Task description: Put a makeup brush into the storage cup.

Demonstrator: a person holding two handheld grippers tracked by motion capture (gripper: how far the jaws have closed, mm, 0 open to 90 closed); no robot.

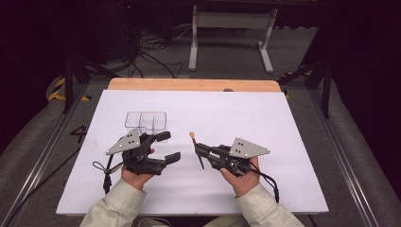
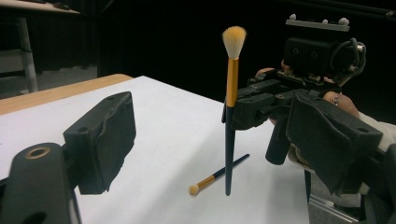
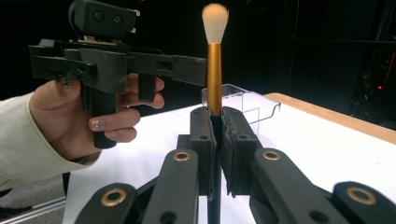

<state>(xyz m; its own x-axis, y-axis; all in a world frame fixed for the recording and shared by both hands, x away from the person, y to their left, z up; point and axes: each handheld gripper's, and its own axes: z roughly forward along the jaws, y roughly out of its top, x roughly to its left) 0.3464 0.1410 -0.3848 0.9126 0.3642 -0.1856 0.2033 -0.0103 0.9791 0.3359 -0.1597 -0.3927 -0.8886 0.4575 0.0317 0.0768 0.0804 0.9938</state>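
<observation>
The right gripper [image 3: 214, 154], lower centre, clamps the makeup brush [image 3: 214, 70] upright; the left gripper [image 1: 170, 146] stands released. Next, I reckon: the clear organizer [image 1: 145, 120], upper left.

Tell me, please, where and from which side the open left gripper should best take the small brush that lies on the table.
Grip the small brush at the middle of its dark handle, coming from straight above with the left gripper. It lies flat on the table, so its sides are free only from above. Stay clear of the tall brush, which the right gripper holds upright beside it.
</observation>
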